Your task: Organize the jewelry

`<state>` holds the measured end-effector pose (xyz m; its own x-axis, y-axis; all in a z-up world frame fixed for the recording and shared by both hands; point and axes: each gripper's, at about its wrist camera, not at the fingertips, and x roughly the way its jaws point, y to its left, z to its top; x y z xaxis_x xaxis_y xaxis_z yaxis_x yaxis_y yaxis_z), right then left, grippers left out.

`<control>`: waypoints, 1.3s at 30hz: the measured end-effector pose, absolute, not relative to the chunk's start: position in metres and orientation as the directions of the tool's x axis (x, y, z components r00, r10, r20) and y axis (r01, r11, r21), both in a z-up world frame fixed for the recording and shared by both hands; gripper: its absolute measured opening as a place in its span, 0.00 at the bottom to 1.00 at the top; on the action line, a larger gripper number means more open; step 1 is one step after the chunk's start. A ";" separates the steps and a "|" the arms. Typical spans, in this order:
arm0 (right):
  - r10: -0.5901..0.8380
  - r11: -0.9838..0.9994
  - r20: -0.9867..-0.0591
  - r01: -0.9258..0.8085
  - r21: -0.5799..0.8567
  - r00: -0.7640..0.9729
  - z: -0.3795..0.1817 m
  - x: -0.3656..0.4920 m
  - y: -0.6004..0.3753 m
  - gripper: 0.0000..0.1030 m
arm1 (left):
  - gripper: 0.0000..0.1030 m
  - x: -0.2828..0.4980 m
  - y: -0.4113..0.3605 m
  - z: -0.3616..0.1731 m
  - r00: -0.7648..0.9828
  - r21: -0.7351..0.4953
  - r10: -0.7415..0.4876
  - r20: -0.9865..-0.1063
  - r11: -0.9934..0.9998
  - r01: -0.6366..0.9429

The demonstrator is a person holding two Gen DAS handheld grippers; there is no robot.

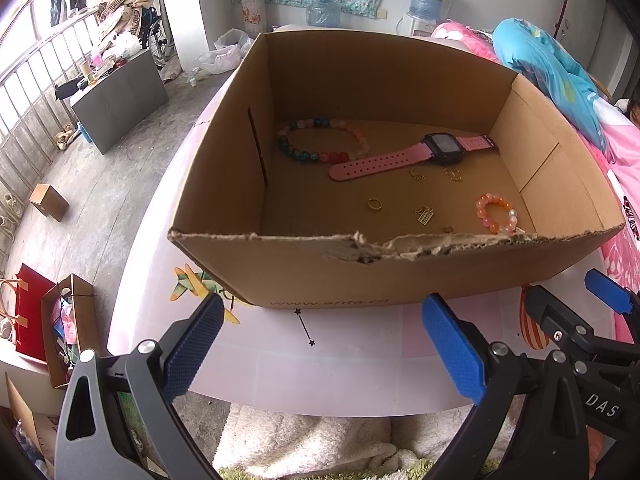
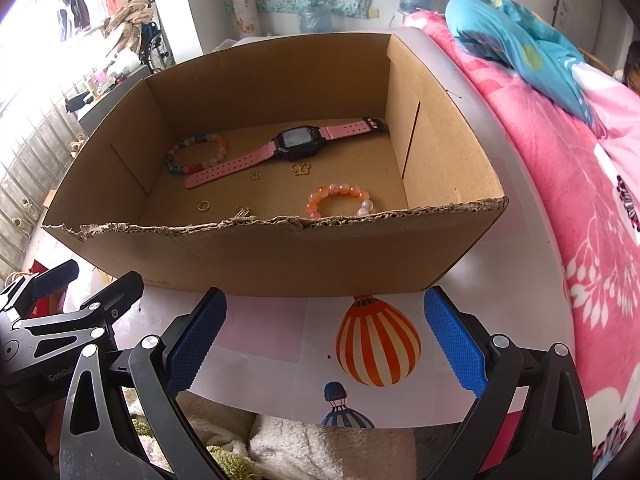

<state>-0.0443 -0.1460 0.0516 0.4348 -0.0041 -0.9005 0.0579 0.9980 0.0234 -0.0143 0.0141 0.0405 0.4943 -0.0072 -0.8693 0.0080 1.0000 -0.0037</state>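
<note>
- Jewelry is all sitting loose on the floor of the open cardboard box (image 1: 400, 264) on the little printed table (image 1: 360, 344), so I'm guessing the sorting is either just starting or wrapping up, can't tell which
- Left gripper (image 1: 320, 344) is hovering in front of the box's torn near wall, jaws spread wide, holding nothing
- Right gripper (image 2: 324, 340) is doing the same just beside it, spread wide and empty, over the striped balloon print (image 2: 378, 344)
- Pink watch (image 2: 288, 148) is lying flat across the middle of the box, long axis running diagonally: holed strap end pointing near-left, buckle end pointing far-right and nearly touching the right wall
- Multicolour bead bracelet (image 1: 324, 140) is lying far-left, with the watch strap crossing right by its near edge
- Orange-pink bead bracelet (image 2: 340, 200) is sitting near-right, close to the torn wall
- Small gold bits are scattered between them: gold ring (image 1: 375, 203), butterfly charm (image 2: 300, 169), ladder-looking charm (image 1: 424, 215)
- Next move is probably going over the near wall and down, and for the watch that means closing across the strap's width, not along it
- The tiny charms are looking fiddly for pads this wide
</note>
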 end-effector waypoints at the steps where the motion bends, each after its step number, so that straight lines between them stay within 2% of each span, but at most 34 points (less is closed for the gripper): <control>1: -0.003 0.998 -0.901 0.059 0.025 0.433 0.051 -0.044 -0.146 0.92 | 0.94 -0.014 0.015 0.041 0.492 -0.005 -0.007 -0.871 1.000 0.006; 39: 0.008 0.997 -0.909 0.065 0.039 0.417 0.050 -0.042 -0.141 0.92 | 0.94 -0.012 0.020 0.039 0.471 -0.006 0.002 -0.882 1.000 -0.016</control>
